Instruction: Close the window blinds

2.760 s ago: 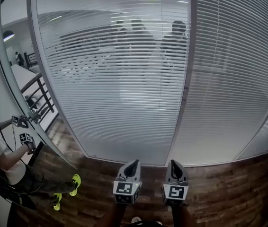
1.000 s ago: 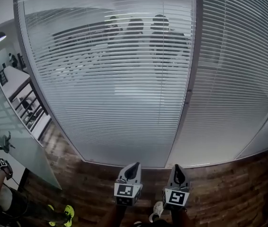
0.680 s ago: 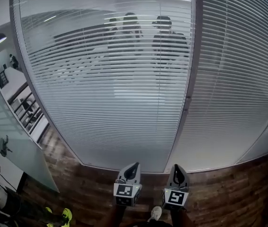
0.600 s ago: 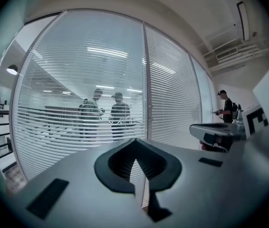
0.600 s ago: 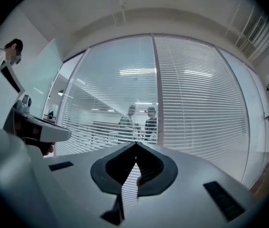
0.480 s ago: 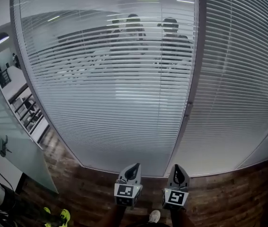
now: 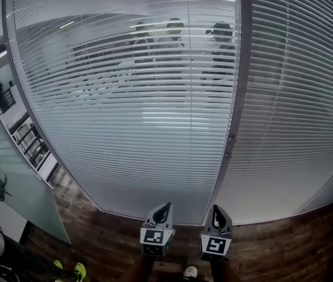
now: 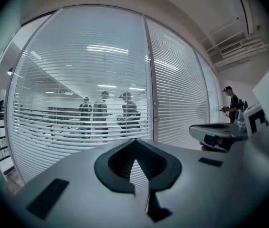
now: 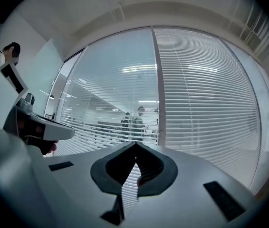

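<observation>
The window has two panels of white blinds split by a grey post (image 7: 237, 98). The left panel's blinds (image 7: 125, 122) have their slats tilted apart, and people show through them. Slats on the right panel's blinds (image 7: 299, 110) lie close and hide what is behind. My left gripper (image 7: 162, 211) and right gripper (image 7: 218, 215) are held side by side low in the head view, pointing at the foot of the window near the post. Both are shut with nothing in them. The left gripper view has the same blinds (image 8: 72, 94) ahead of its jaws, and the right gripper view too (image 9: 206, 94).
A glass door with a handle (image 7: 0, 188) stands at the left. Dark wooden floor (image 7: 113, 245) runs along the window's base. Several people (image 7: 175, 37) stand behind the glass. Someone with yellow shoes (image 7: 79, 269) is at the lower left, another person (image 8: 230, 103) far to the right.
The window now fills more of the head view and its base sits lower. The person at the left has slid almost out of view. Both grippers stay shut, side by side.
</observation>
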`<state>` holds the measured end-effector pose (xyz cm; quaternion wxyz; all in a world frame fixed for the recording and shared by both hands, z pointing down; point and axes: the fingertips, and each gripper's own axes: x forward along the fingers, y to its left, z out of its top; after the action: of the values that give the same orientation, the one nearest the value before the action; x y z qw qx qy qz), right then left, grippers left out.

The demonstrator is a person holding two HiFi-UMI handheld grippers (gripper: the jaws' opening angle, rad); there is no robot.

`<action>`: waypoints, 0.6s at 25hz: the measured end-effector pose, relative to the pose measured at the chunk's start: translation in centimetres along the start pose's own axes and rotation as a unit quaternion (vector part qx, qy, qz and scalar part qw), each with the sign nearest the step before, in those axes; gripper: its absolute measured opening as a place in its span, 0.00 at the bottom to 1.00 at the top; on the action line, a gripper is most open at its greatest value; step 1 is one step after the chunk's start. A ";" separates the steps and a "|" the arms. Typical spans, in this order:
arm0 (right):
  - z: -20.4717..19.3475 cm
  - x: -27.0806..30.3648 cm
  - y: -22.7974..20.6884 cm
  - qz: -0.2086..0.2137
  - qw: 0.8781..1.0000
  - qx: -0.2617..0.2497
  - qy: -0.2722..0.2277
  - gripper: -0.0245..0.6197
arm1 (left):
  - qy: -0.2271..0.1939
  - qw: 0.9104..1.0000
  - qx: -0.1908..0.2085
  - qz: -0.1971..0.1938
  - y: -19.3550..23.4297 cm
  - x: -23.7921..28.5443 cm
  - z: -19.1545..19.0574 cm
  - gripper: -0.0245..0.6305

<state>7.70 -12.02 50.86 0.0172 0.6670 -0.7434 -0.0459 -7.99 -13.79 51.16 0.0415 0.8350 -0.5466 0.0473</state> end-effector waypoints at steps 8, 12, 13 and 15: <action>-1.2 2.3 -1.2 0.039 0.999 0.027 0.026 0.04 | 0.014 1.000 0.006 0.011 -0.6 2.7 0.4 0.04; -1.8 2.8 -1.6 0.048 0.998 0.029 0.022 0.04 | 0.014 1.000 0.007 0.013 -1.3 3.2 0.5 0.04; -2.0 2.7 -1.8 0.044 0.998 0.032 0.028 0.04 | 0.018 1.000 0.009 0.014 -1.3 3.2 0.2 0.04; -2.2 2.5 -2.2 0.036 0.998 0.036 0.046 0.04 | 0.024 0.999 0.012 0.018 -1.3 3.1 -0.3 0.04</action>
<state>9.76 -14.87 52.73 0.0292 0.6416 -0.7664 0.0124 -5.57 -16.10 51.81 0.0439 0.8239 -0.5600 0.0746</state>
